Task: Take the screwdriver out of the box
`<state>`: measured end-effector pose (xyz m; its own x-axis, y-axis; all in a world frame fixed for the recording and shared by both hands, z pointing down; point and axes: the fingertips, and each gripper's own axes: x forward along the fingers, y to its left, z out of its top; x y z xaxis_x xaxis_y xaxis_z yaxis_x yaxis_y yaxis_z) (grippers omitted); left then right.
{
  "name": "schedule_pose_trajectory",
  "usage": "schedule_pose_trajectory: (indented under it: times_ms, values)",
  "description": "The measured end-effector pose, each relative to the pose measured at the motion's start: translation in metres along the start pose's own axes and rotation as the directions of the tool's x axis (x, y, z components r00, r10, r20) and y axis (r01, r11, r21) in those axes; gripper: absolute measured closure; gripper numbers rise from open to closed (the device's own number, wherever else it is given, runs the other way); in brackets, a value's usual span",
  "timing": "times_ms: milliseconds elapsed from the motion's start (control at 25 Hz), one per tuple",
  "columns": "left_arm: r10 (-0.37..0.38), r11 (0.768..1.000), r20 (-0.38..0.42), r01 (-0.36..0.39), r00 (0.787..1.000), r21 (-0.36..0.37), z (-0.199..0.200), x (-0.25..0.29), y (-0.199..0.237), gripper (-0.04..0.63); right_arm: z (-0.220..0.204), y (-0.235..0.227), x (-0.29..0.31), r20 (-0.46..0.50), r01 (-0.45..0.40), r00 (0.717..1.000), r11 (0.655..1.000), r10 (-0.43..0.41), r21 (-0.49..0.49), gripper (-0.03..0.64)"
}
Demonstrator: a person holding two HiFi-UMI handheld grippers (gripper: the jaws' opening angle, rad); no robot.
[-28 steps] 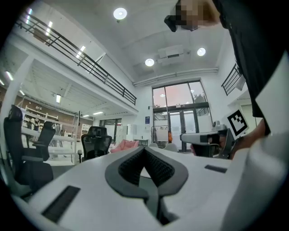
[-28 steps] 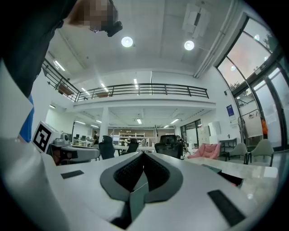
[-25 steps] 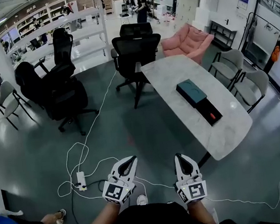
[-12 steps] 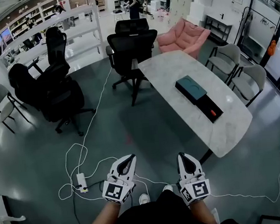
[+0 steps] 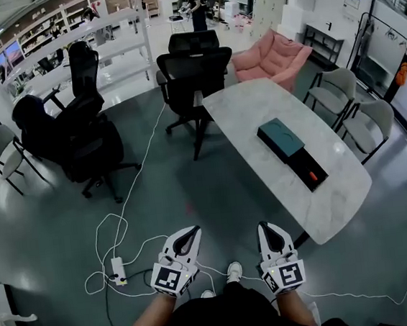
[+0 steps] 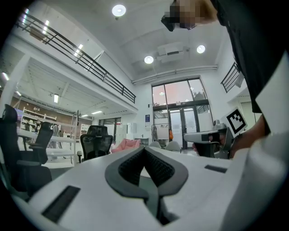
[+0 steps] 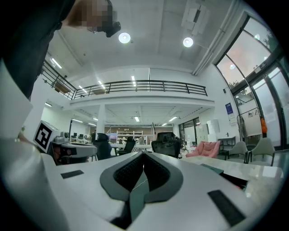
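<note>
Head view: the box (image 5: pixel 307 168) is seen lying open on the white table (image 5: pixel 248 103), toward its near right end, with a teal lid (image 5: pixel 280 138) set just beside it. A small orange item inside the black box is judged to be the screwdriver (image 5: pixel 311 177); it is too small for more to be told. The left gripper (image 5: pixel 190 232) and the right gripper (image 5: pixel 266 227) are held low over the grey floor (image 5: pixel 213 186), well apart from the table. In the left gripper view and the right gripper view, each pair of jaws is shown pressed together with nothing between them. No part of the task is judged done, and the screwdriver is not yet taken out. The table is yet to be reached, the jaws spread, and the tool gripped and lifted clear.
</note>
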<state>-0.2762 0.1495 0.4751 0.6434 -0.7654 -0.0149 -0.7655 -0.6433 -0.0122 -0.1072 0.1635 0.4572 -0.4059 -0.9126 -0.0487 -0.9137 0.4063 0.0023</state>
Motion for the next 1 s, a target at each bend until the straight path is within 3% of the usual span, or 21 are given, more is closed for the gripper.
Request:
schedule_pose_trajectory:
  times_ms: [560,1000]
  values:
    - [0.000,1.000,-0.012,0.000,1.000,0.028,0.001,0.120,-0.010,0.589,-0.008,-0.103,0.047,0.014,-0.037,0.999,0.999,0.037,0.012,0.594]
    - [0.008,1.000,-0.004,-0.008,1.000,-0.003,0.007,0.168,-0.017,0.589,0.026,-0.162,0.074,0.109,-0.033,0.993,0.999,0.032,0.001,0.594]
